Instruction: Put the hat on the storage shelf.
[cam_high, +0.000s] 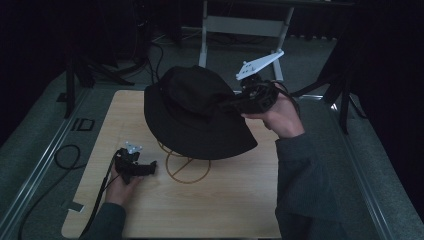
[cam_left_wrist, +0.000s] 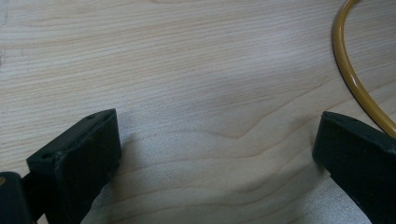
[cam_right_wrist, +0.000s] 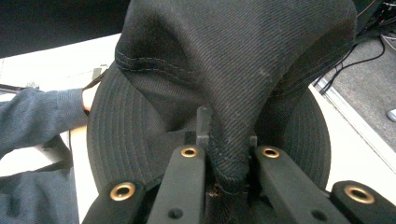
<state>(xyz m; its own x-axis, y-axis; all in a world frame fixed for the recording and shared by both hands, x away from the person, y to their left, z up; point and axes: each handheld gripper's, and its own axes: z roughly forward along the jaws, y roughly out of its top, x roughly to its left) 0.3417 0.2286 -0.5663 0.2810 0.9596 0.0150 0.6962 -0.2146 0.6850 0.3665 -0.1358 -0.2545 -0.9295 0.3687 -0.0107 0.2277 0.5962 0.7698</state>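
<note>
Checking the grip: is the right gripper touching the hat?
Touching. The right gripper view shows the right gripper with its jaws pinching a fold of the black hat.

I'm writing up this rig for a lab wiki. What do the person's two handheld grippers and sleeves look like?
Both are black two-jaw tools. The right gripper carries a pale three-cornered plate with small holes; its arms show brass-ringed holes. The left gripper has a smaller pale plate and a trailing black cable. The sleeves are dark blue-grey.
</note>
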